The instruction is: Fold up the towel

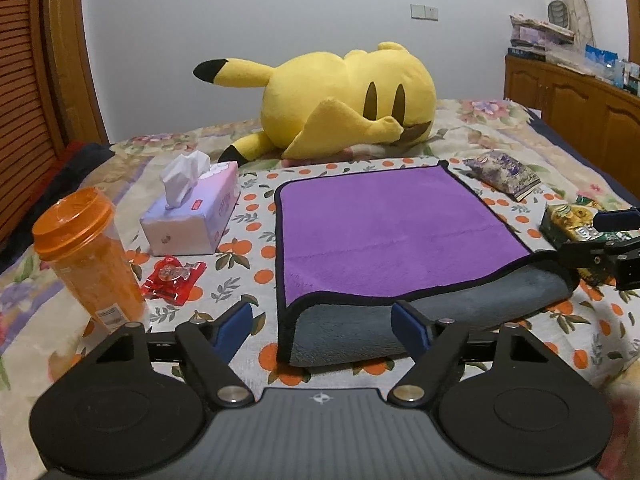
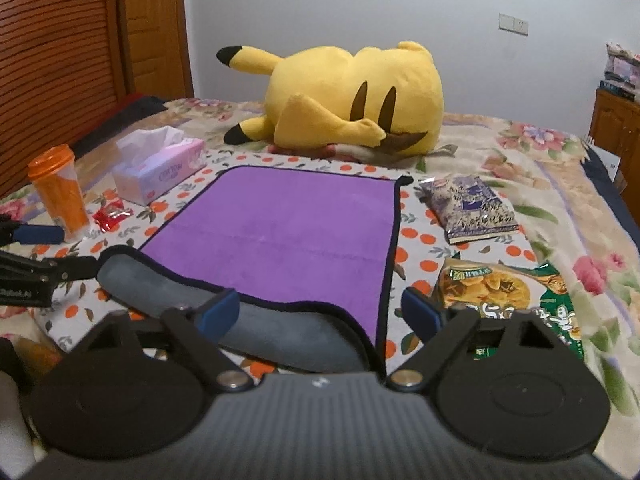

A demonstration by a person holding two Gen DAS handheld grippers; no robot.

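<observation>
A purple towel point(image 1: 392, 220) with black trim and a grey underside lies on an orange-dotted cloth on the bed; it also shows in the right wrist view point(image 2: 280, 224). Its near edge is rolled over, showing the grey side point(image 1: 360, 328) point(image 2: 280, 328). My left gripper point(image 1: 322, 326) is open, its blue pads either side of the towel's near left corner, not gripping. My right gripper point(image 2: 320, 314) is open around the near right corner. Each gripper shows at the side of the other's view: the right one point(image 1: 604, 240), the left one point(image 2: 36, 248).
A yellow plush point(image 1: 344, 100) lies behind the towel. An orange cup point(image 1: 88, 256), a tissue box point(image 1: 196, 216) and a red wrapper point(image 1: 172, 280) lie to the left. A purple snack bag point(image 2: 472, 208) and a green chip bag point(image 2: 508, 300) lie to the right.
</observation>
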